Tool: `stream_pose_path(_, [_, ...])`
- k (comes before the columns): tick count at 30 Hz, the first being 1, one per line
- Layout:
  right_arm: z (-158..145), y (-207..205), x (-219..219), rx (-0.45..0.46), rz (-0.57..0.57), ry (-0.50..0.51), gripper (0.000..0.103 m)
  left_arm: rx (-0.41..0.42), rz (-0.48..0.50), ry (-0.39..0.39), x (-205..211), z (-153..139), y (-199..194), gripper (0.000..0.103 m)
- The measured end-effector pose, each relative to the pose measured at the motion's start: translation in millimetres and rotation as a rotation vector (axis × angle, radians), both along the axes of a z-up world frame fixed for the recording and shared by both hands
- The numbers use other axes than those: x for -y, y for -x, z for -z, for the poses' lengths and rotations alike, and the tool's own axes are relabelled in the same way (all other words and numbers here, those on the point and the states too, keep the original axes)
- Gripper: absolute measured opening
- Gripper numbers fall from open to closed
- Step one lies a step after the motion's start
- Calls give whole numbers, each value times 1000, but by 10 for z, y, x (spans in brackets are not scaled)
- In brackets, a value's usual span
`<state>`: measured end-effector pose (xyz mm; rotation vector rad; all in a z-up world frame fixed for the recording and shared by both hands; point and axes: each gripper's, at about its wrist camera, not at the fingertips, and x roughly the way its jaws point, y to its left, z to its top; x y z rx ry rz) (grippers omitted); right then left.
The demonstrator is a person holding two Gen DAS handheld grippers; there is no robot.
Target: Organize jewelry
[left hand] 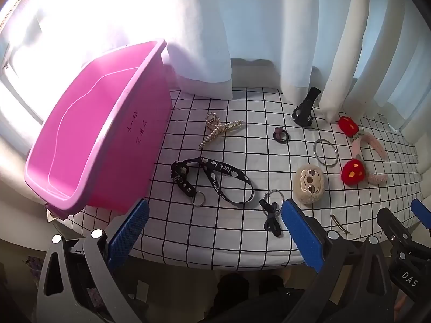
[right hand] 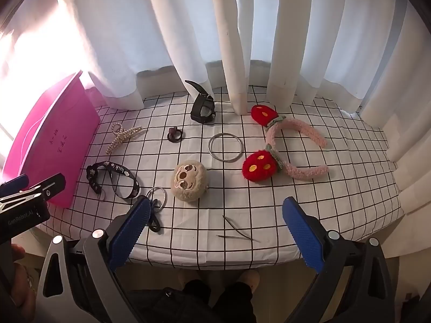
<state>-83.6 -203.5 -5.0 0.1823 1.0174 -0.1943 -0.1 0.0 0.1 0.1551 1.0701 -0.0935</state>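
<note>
Pink bin [right hand: 51, 140] cut off at 9 o'clock edge in right view. Handwriting on bin wall too small to read. Curtain [left hand: 107, 13] overexposed at 11 o'clock. Black watch [left hand: 305, 107] strap partly behind curtain fold.

Strong daylight from window behind sheer white curtains [right hand: 188, 27]; upper left blown out to pure white in both views. Glare washes far rim of glossy pink plastic bin [left hand: 89, 140]. Checked white tablecloth [right hand: 269, 202] evenly lit, short soft shadows toward camera. Foreground below table edge dim. Heavy fisheye bending: grid lines curve, dark vignette at corners. Focus sharp mid-frame, softer at margins.
</note>
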Motion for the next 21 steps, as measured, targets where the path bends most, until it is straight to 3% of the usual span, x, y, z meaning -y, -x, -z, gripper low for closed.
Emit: stream_pose_path(21, [36,-22,-14,-2,-4,2,94,-4,-2,0,5,5,9,97])
